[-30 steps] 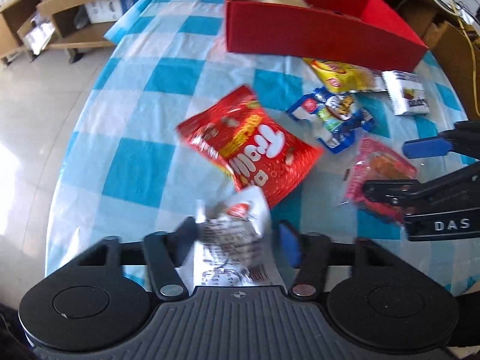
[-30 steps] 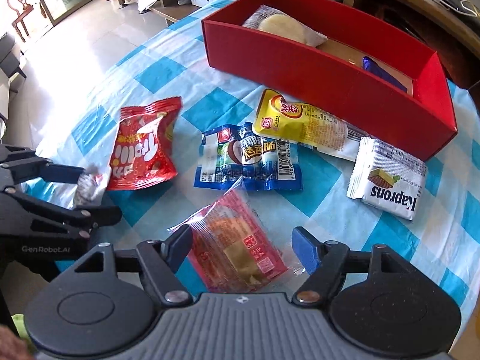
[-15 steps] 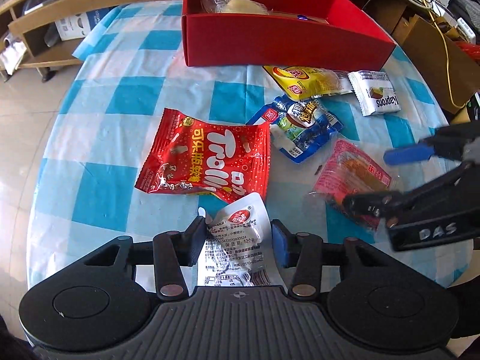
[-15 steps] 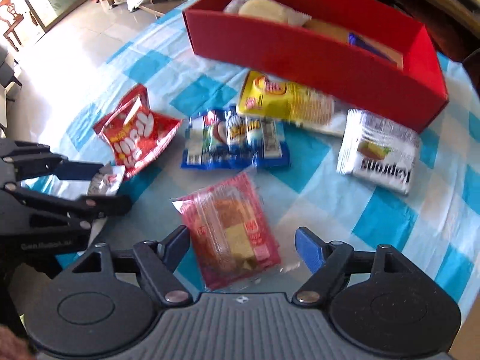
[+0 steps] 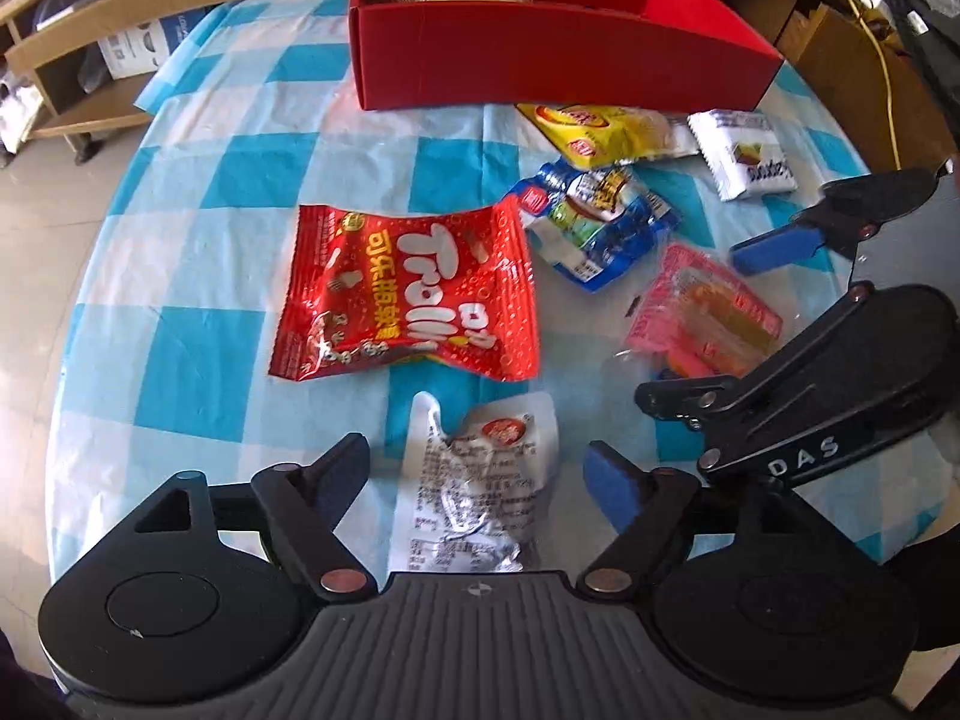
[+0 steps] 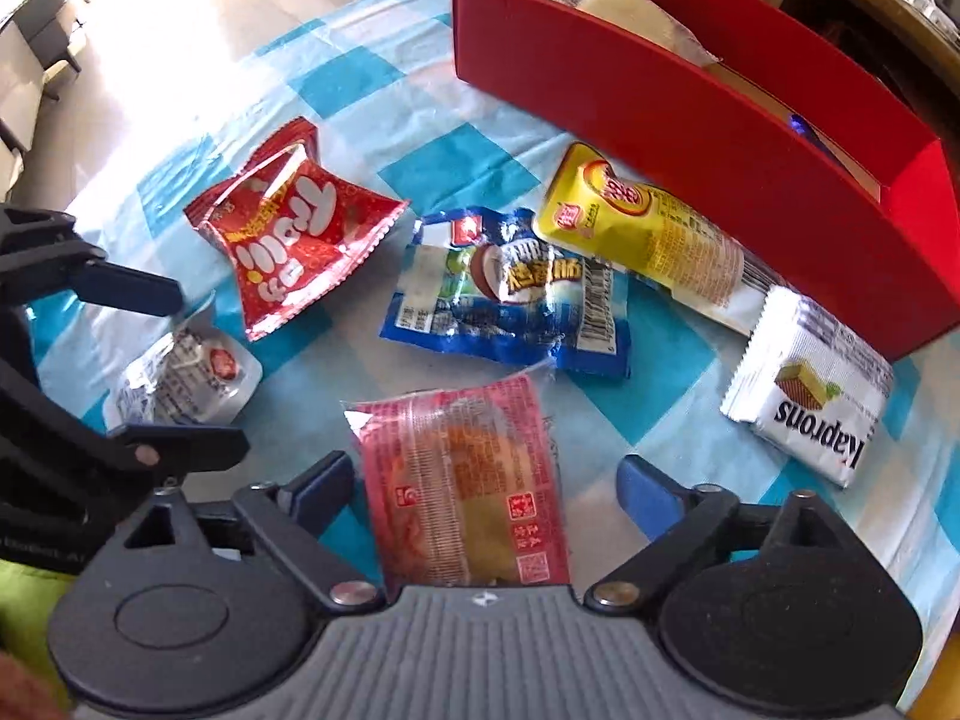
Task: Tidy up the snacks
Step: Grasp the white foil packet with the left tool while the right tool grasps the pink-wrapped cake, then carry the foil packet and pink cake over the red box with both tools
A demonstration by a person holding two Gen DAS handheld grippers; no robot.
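A crumpled silver snack packet [image 5: 474, 492] lies on the blue-checked tablecloth between the fingers of my left gripper [image 5: 477, 468]. Its jaws are opening and the pads stand clear of the packet on both sides. My right gripper [image 6: 483, 483] straddles a pink clear-wrapped snack [image 6: 462, 480], its jaws opening wide without touching it. Both grippers point steeply down, side by side. The red box [image 6: 660, 102] at the back holds a pale wrapped bun [image 6: 624, 6].
Between the grippers and the box lie a red Trolli bag [image 5: 408, 294], a blue packet [image 5: 594, 222], a yellow packet [image 5: 606, 132] and a white Kaprons packet [image 6: 804, 390]. The round table's edge curves near on the left. Wooden shelves stand beyond.
My left jaws spread apart and let go of the silver packet, which now rests on the cloth. My right jaws opened wider and sank closer over the pink snack.
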